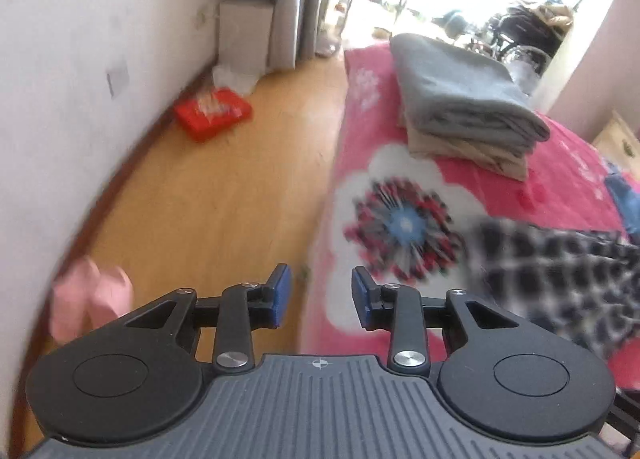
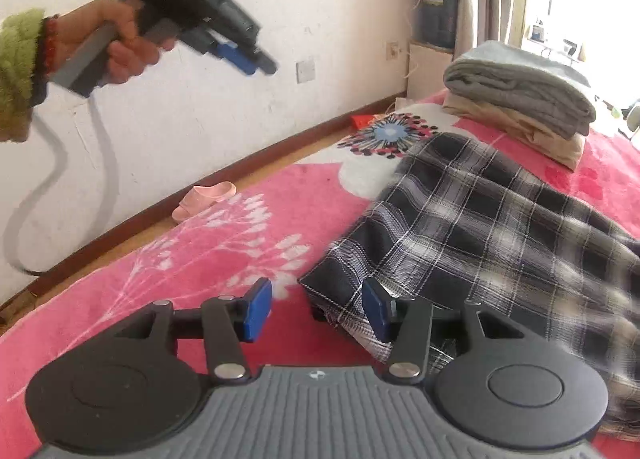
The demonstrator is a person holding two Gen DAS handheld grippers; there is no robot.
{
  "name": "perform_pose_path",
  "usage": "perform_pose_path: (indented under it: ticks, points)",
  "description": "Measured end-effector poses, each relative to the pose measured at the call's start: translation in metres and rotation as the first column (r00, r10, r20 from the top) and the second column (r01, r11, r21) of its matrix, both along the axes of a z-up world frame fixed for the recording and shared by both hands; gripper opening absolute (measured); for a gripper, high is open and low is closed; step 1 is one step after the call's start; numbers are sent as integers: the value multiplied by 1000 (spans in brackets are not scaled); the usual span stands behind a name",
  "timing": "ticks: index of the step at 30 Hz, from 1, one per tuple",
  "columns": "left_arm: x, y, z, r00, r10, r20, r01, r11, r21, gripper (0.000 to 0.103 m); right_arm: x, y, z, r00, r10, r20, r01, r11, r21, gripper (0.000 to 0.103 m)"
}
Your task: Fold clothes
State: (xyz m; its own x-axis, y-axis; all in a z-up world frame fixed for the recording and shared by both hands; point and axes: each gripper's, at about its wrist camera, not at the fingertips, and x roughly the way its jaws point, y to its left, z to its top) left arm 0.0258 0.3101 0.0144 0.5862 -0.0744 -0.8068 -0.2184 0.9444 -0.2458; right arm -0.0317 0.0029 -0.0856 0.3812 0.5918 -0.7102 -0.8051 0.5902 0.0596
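A: What does the plaid shirt (image 2: pixel 492 227) look like?

B: Black, grey and white checks with thin pale lines. It lies spread and rumpled on the pink bedspread (image 2: pixel 160 259), its cloth in loose folds rather than a neat stack. One dark hemmed corner points toward the right gripper (image 2: pixel 317 313), with a paler layer showing underneath it.

A: Does that gripper have hold of it?

B: No. Its blue pads stand well apart and press on nothing. The shirt's corner lies just past the gap and runs under the right-hand finger, so cloth is near the jaws but not clamped.

A: And the left gripper (image 1: pixel 321 296)?

B: Partly open too, with nothing between the pads. It hangs over the edge of the bed, with the wooden floor (image 1: pixel 224 179) below on its left. From the right camera it shows up in the air by the white wall (image 2: pixel 240 107), gripped by a hand (image 2: pixel 116 43) in a fuzzy green sleeve (image 2: pixel 16 71).

A: Where is the shirt from the left camera?

B: Low on the right, blurred, just beside the big white flower print (image 1: pixel 404 219).

A: Anything else on the bed?

B: A folded pile (image 2: pixel 524 95) further back, grey cloth on top of beige, well apart from the shirt. A pink slipper (image 2: pixel 204 197) sits on the floor by the wall.
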Motion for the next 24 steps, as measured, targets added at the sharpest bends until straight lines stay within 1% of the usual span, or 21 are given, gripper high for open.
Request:
perform_pose_path:
  ticks: [2, 4, 6, 8, 9, 10, 12, 15, 18, 20, 24]
  points:
    - [-7, -28, -20, 998, -56, -28, 53, 993, -102, 37, 2, -9, 8, 1000, -8, 7, 8, 1000, 22, 53]
    - [-13, -58, -40, 993, -112, -42, 102, 974, -202, 37, 15, -22, 18, 999, -43, -1, 43, 997, 58, 53]
    - [-18, -85, -58, 988, -147, -36, 130, 948, -291, 37, 38, -36, 29, 995, -87, -41, 91, 991, 97, 53]
    - [-21, -104, -72, 987, -159, -20, 140, 915, -377, 37, 70, -44, 40, 986, -147, -82, 156, 981, 118, 53]
    - [-22, -111, -78, 987, -159, -9, 142, 902, -407, 37, 87, -44, 46, 982, -165, -95, 177, 976, 125, 53]
    - [-24, -116, -82, 988, -151, -2, 137, 898, -418, 37, 104, -41, 50, 980, -169, -107, 183, 974, 133, 53]
    - [-22, -123, -89, 991, -134, 11, 126, 901, -415, 36, 138, -22, 56, 978, -169, -126, 185, 974, 129, 53]
    - [-21, -120, -96, 994, -104, 29, 107, 902, -418, 31, 185, 19, 51, 979, -126, -162, 144, 984, 109, 53]
    - [-24, -121, -98, 994, -101, 48, 112, 909, -401, 26, 225, 66, 32, 975, -96, -201, 107, 993, 46, 53]
    - [-28, -123, -98, 992, -113, 59, 127, 914, -386, 23, 242, 93, 19, 977, -77, -200, 76, 997, -12, 53]
    - [-35, -121, -100, 991, -117, 69, 135, 911, -390, 20, 259, 119, -9, 975, -51, -218, 28, 994, -105, 52]
